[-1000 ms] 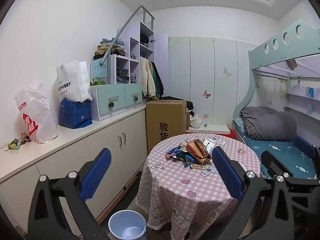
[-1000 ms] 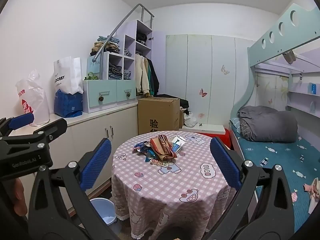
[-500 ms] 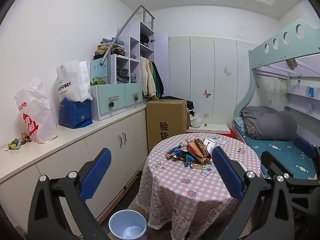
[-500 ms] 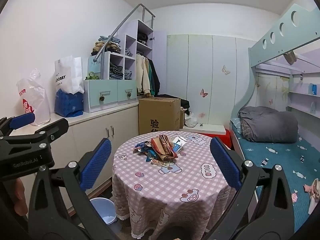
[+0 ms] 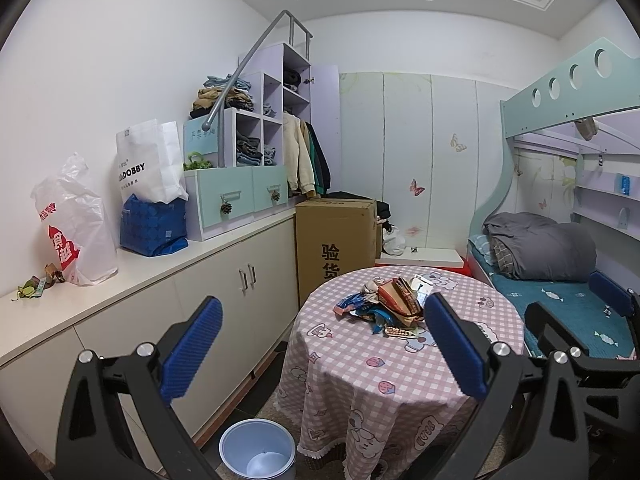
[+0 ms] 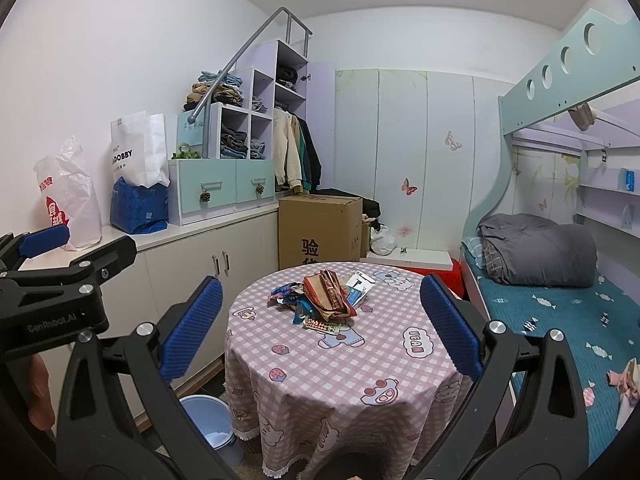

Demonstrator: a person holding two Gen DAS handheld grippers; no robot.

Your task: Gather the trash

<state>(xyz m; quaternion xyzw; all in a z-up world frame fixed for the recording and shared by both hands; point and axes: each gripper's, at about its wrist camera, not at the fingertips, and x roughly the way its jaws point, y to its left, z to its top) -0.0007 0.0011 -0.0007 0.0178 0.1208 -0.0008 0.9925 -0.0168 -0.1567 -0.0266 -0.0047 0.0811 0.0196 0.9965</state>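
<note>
A heap of wrappers and crumpled packets (image 5: 384, 306) (image 6: 322, 300) lies on a round table with a pink checked cloth (image 5: 400, 384) (image 6: 340, 376). A pale blue bin (image 5: 258, 450) (image 6: 210, 426) stands on the floor at the table's left foot. My left gripper (image 5: 324, 344) is open and empty, well short of the table. My right gripper (image 6: 320, 330) is open too, with nothing between its blue pads. The left gripper's body (image 6: 52, 292) shows at the left edge of the right wrist view.
A long white cabinet counter (image 5: 132, 276) runs along the left wall with bags and drawers on it. A cardboard box (image 5: 336, 248) stands behind the table. A bunk bed (image 6: 560, 308) with a grey duvet fills the right side.
Both views have shifted only slightly; the table sits a touch closer. Both grippers stay open and empty.
</note>
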